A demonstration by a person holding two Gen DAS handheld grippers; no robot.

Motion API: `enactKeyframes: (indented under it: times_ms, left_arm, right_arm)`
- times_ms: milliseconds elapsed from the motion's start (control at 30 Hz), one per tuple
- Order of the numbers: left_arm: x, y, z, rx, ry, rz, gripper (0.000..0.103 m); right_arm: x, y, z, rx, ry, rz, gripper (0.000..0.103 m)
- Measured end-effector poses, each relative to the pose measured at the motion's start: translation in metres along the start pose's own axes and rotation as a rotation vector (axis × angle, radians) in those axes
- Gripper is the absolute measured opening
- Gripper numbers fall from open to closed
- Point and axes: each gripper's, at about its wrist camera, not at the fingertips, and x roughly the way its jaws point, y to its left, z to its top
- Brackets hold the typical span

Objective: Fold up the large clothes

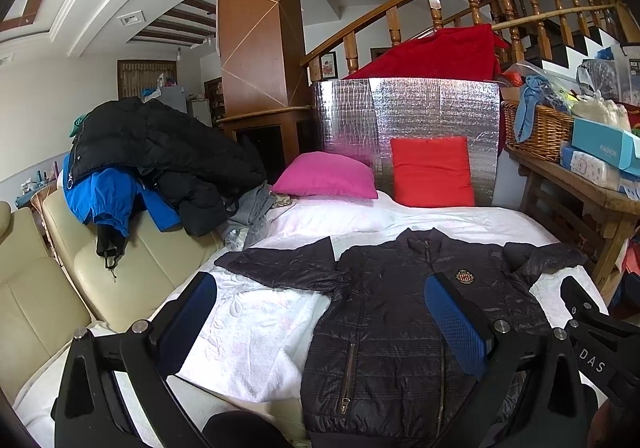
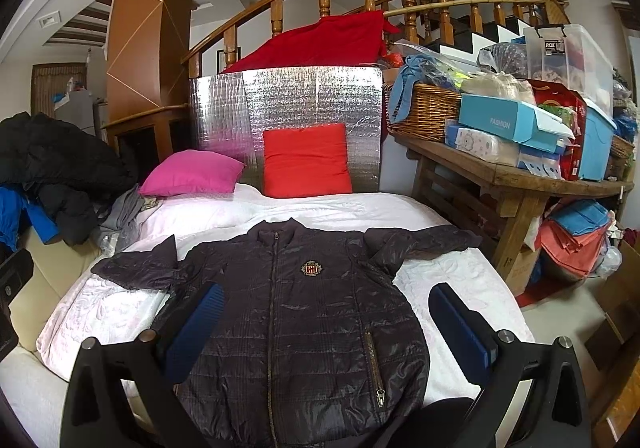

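A dark quilted jacket [image 1: 400, 320] lies flat, front up and zipped, on the white bed [image 1: 256, 332], both sleeves spread sideways. It also shows in the right wrist view [image 2: 304, 320], with a crest badge on the chest. My left gripper [image 1: 320, 288] is open and empty, held above the jacket's left side and the bare bed cover. My right gripper [image 2: 326, 296] is open and empty, above the jacket's lower body. The right gripper's body shows at the right edge of the left wrist view [image 1: 600, 332].
A pink pillow [image 2: 192, 174] and a red cushion [image 2: 306, 160] lie at the bed's head against a silver foil board [image 2: 288, 96]. A pile of dark and blue coats [image 1: 152, 160] sits on a cream sofa [image 1: 120, 272] at left. A cluttered wooden table [image 2: 520, 176] stands at right.
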Motion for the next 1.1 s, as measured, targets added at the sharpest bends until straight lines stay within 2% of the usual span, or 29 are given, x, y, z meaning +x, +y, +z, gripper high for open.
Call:
enactKeyframes:
  times_ms: [1100]
  left_arm:
    - [0.012,-0.006,-0.003,0.007,0.025,0.002,0.103]
  right_arm:
    - [0.010,-0.002,0.002,0.007,0.015,-0.012,0.103]
